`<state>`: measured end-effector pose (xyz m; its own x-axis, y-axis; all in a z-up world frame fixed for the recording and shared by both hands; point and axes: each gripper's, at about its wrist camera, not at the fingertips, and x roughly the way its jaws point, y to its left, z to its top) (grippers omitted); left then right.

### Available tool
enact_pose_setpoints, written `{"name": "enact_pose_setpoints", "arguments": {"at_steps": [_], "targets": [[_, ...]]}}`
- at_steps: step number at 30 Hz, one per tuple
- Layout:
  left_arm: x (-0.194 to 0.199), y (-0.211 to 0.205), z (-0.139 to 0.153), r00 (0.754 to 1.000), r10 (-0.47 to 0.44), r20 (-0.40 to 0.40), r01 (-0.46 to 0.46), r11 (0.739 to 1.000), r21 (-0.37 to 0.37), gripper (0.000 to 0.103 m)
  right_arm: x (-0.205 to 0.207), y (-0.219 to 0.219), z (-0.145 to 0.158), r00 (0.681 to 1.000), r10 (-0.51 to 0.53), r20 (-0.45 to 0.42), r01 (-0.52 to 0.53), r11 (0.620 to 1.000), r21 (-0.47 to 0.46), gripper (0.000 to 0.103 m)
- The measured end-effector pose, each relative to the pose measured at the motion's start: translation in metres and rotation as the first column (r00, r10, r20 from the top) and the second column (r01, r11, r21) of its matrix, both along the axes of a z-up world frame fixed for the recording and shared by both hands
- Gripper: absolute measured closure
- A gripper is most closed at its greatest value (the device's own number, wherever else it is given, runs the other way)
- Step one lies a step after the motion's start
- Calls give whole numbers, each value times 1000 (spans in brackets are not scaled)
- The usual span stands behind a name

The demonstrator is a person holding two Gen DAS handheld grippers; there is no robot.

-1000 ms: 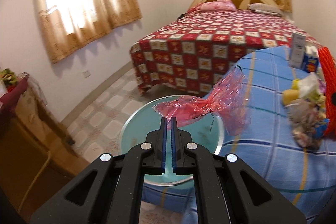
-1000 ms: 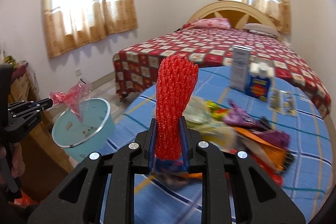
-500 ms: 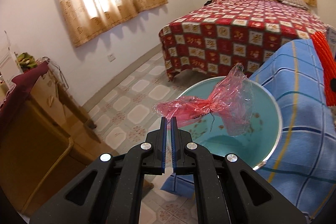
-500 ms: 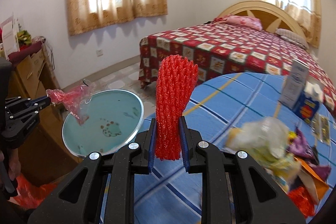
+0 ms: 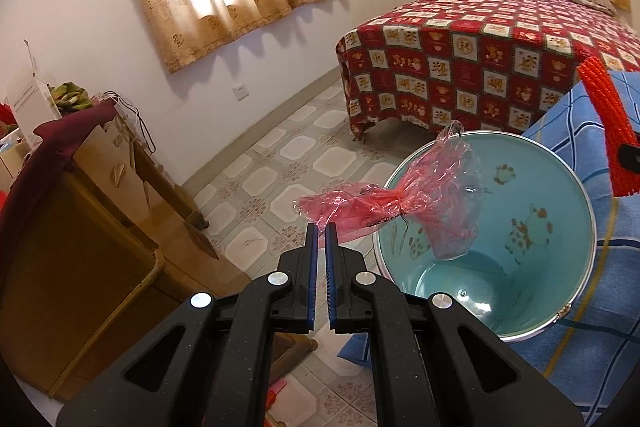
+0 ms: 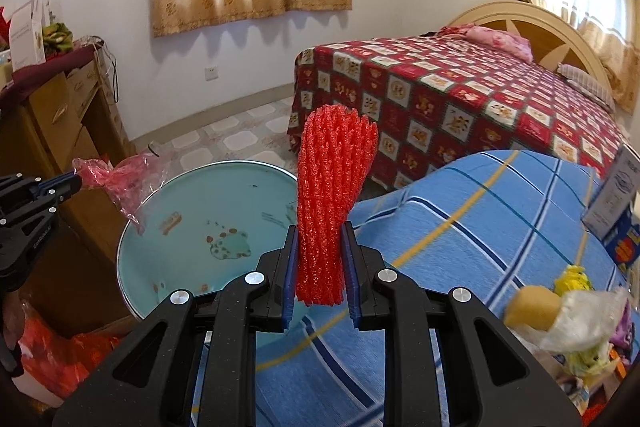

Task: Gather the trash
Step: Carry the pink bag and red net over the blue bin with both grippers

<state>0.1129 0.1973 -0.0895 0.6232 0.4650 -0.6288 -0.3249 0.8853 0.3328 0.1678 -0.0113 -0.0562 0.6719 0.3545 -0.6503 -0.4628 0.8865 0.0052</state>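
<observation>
My left gripper (image 5: 321,227) is shut on a crumpled pink plastic bag (image 5: 400,205), held over the left rim of a light blue trash bin (image 5: 520,307). My right gripper (image 6: 319,239) is shut on a red foam fruit net (image 6: 334,203) that stands upright between its fingers, above the bin's right rim (image 6: 208,223). In the right wrist view the left gripper (image 6: 76,183) and the pink bag (image 6: 124,177) show at the left. The red net also shows at the right edge of the left wrist view (image 5: 608,131).
A table with a blue plaid cloth (image 6: 480,227) holds a pile of trash (image 6: 572,315) and cartons (image 6: 620,203) at the right. A bed with a red quilt (image 5: 480,59) stands behind. A wooden dresser (image 5: 80,219) is at the left, on a tiled floor (image 5: 280,187).
Both grippers have swung left away from the table's trash pile toward the bin, still holding the pink bag and the red net. The bin now looks larger and nearer in both views.
</observation>
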Motion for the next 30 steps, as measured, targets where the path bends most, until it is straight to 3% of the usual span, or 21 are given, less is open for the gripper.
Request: {"name": "enact_pose_setpoints", "arguments": {"at_steps": [30], "targets": [[5,-9,-5,1000,-13,-8,13,1000,-17,99,5,28,-10,998,57,-22,-58,998,-19,82]]}}
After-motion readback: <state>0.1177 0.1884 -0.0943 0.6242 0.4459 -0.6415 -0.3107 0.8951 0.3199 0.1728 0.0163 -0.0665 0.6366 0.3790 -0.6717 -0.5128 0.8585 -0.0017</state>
